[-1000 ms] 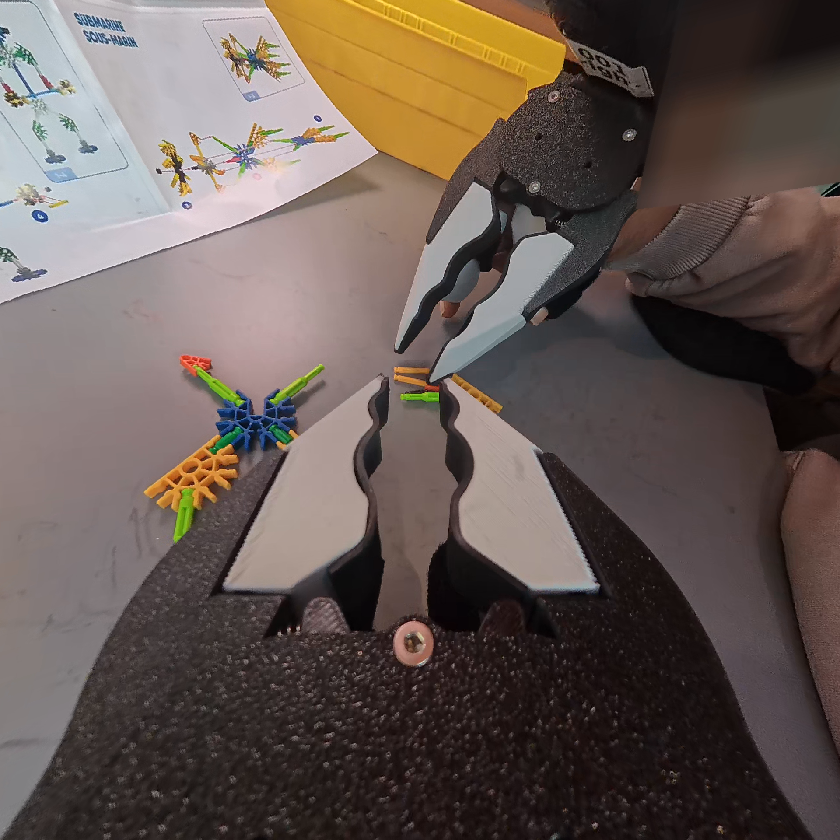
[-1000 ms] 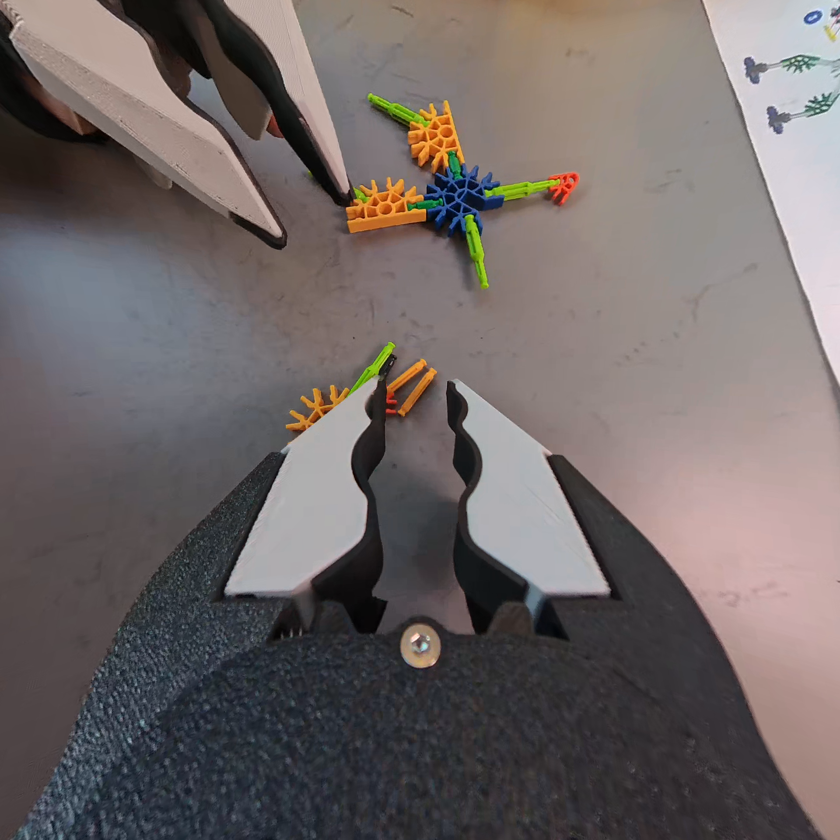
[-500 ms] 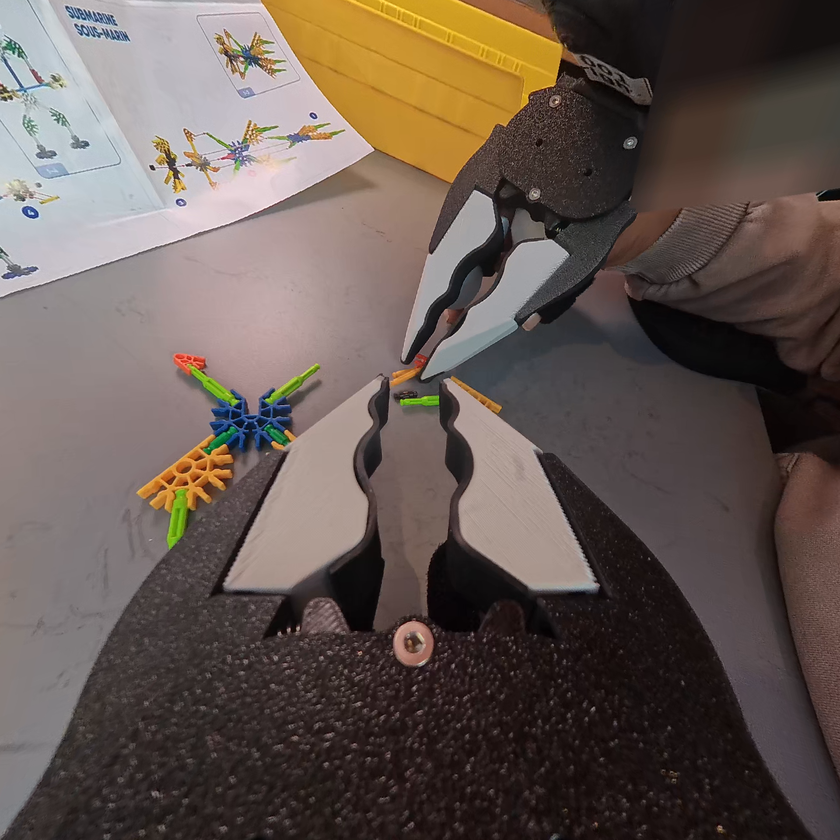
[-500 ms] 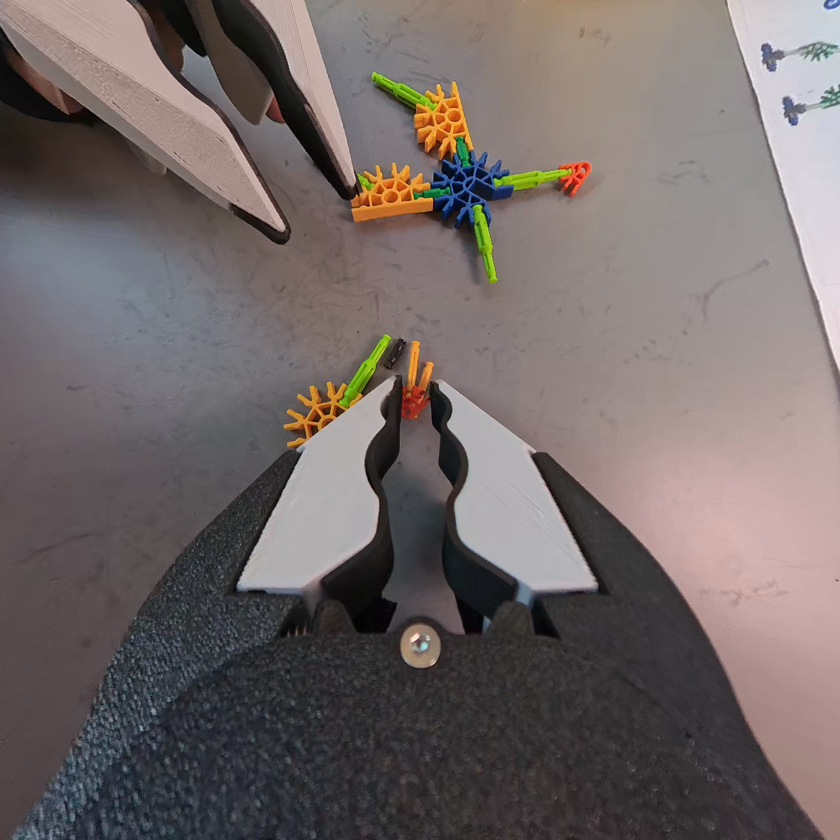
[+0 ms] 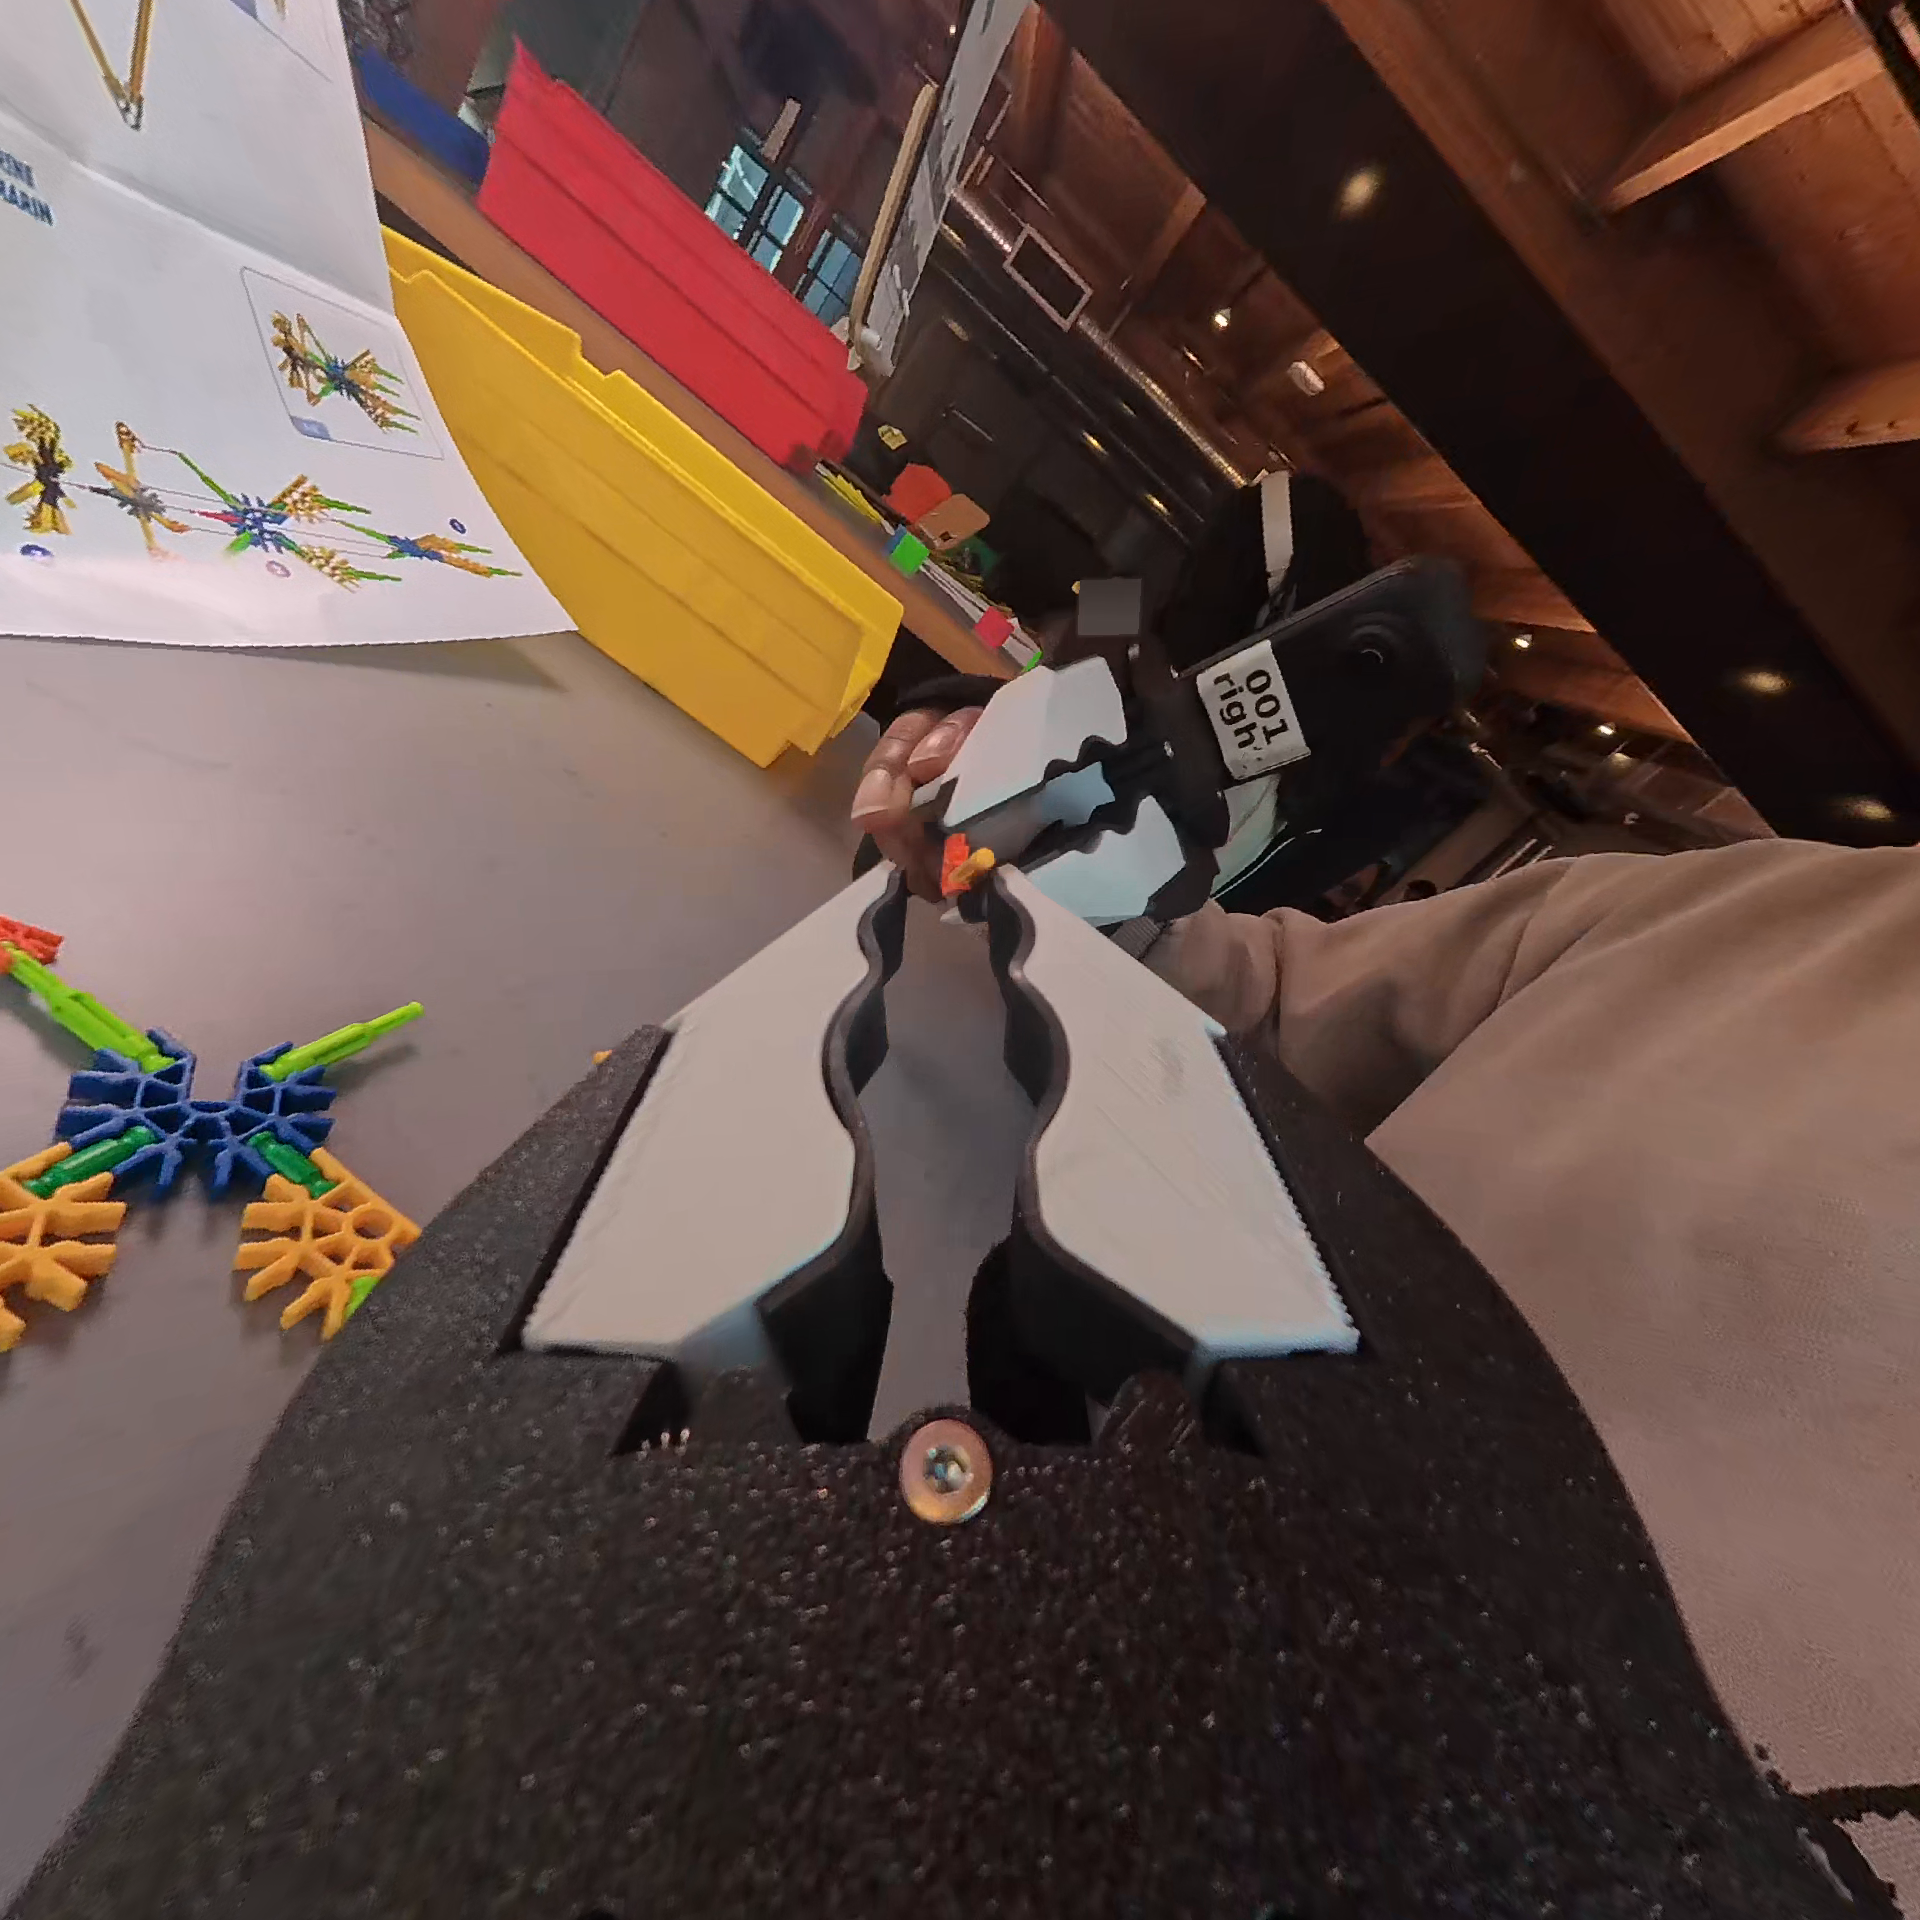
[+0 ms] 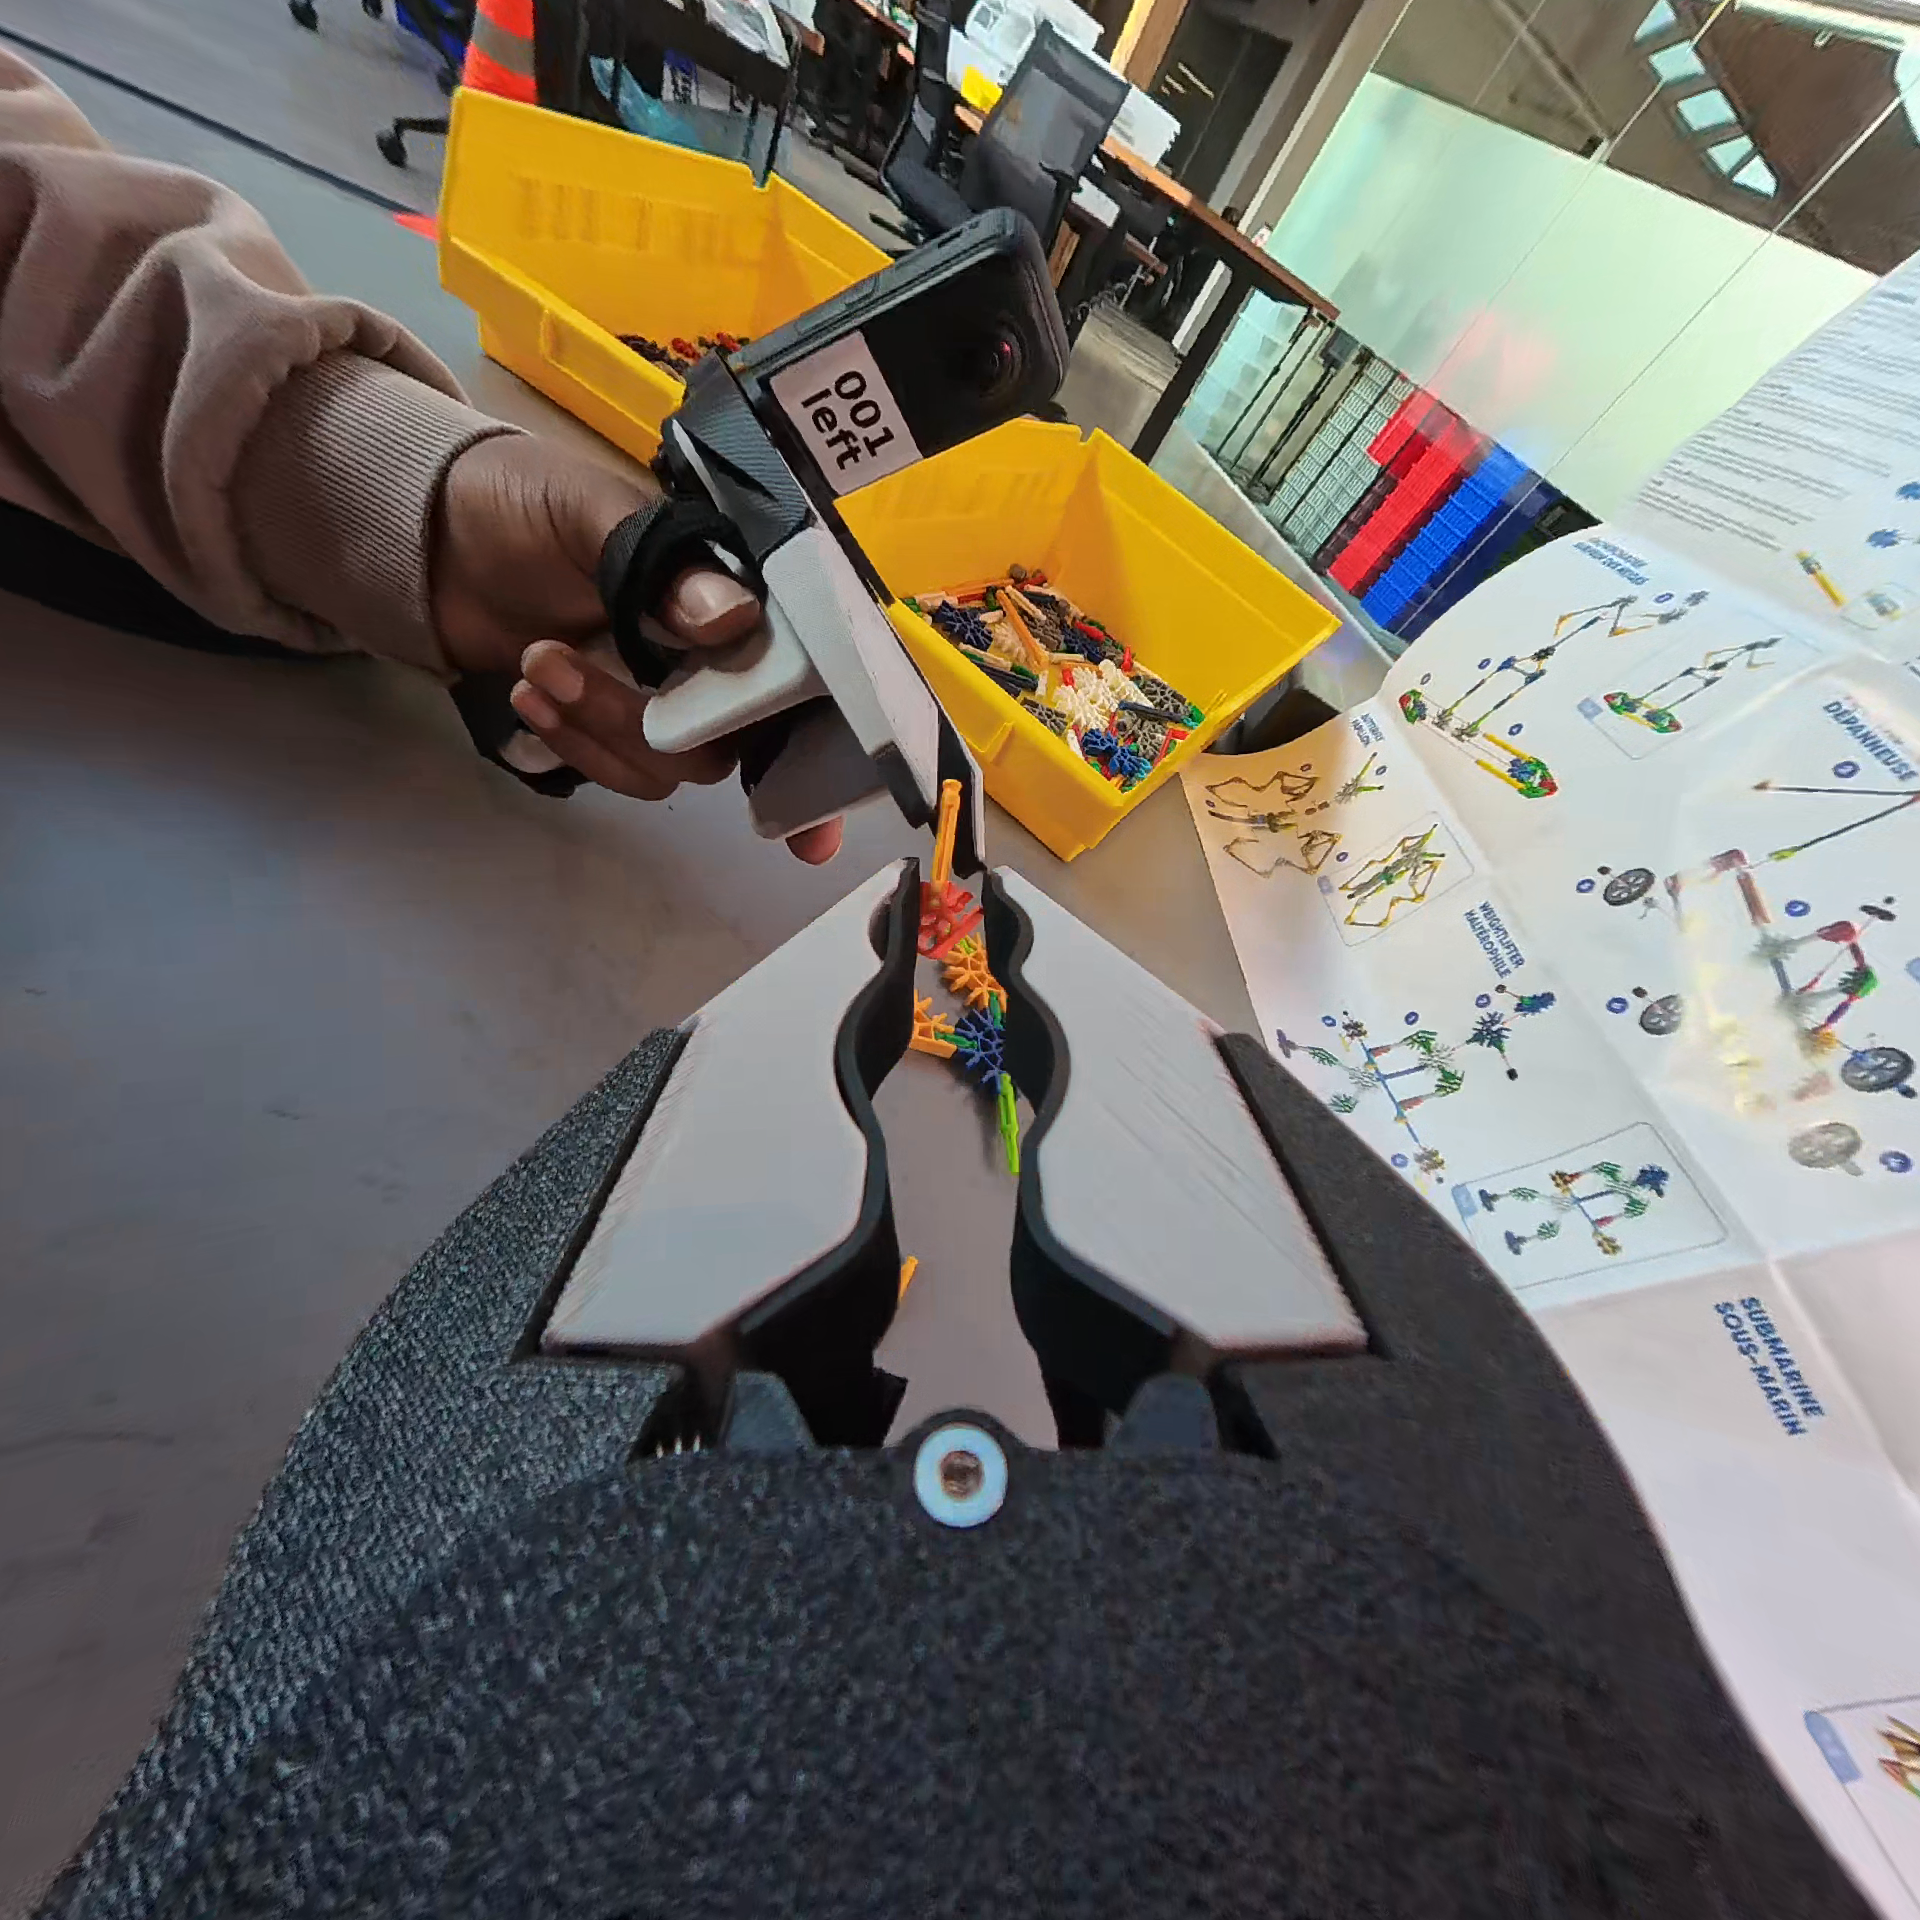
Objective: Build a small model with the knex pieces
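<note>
Right gripper: the right gripper is up off the grey tabletop, jaws pinched nearly together on a small orange-red plastic connector clip with a thin orange plastic rod plugged into it and standing out past the tips.
Left gripper: the left gripper comes in nose to nose, jaws a narrow gap apart. From the right wrist view its tips sit right at that rod; whether they actually clamp it, I cannot tell.
Where the piece is: in the air between the two sets of tips, above the table, just in front of the nearer yellow plastic parts bin.
How it looks: tiny, bright, ribbed. The clip is a fan of short spokes, the rod slim and slightly tilted.
Risk: a small, slick part held only at the very tips; my read is that any twist between the two grippers could pop the rod out of the clip or flick the pair away.
Risk two: squeezing off-centre could rotate the clip in the jaws.
On the table: a blue snowflake-hub assembly with green rods and orange fan connectors lies flat beside the left gripper.
Also near: an unfolded white instruction sheet.
</note>
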{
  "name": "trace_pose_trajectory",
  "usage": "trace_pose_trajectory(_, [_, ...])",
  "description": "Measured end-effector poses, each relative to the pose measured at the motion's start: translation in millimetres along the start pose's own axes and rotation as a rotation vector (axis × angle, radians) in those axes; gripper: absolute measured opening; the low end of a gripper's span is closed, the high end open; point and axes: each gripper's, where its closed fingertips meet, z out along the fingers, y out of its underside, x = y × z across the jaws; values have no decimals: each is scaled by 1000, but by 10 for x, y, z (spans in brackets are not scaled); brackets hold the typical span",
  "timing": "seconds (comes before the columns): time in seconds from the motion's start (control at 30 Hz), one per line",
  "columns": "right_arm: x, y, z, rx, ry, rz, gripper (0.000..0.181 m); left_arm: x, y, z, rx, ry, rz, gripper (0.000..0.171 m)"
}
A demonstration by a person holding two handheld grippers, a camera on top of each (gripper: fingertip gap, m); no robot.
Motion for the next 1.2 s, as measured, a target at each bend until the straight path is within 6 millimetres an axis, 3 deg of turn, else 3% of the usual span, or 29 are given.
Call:
trace_pose_trajectory(0.2, [-60, 0, 12, -18, 2, -78, 9, 34, 56, 25, -42, -7, 56, 3])
trace_pose_trajectory(0.47, [-84, -118, -41, 136, -218, 401, 5, 161, -42, 0, 8, 9, 182, 2])
trace_pose_trajectory(0.7, [-63, -122, -46, 162, -276, 530, 1, 152, -38, 3, 5, -24, 257, 2])
trace_pose_trajectory(1.0, [91, 41, 159, 52, -59, 669, 1, -128, -86, -69, -137, -566, 901, 3])
trace_pose_trajectory(1.2, [157, 193, 266, -32, 112, 723, 1, -316, -86, -90, -247, -773, 1077, 2])
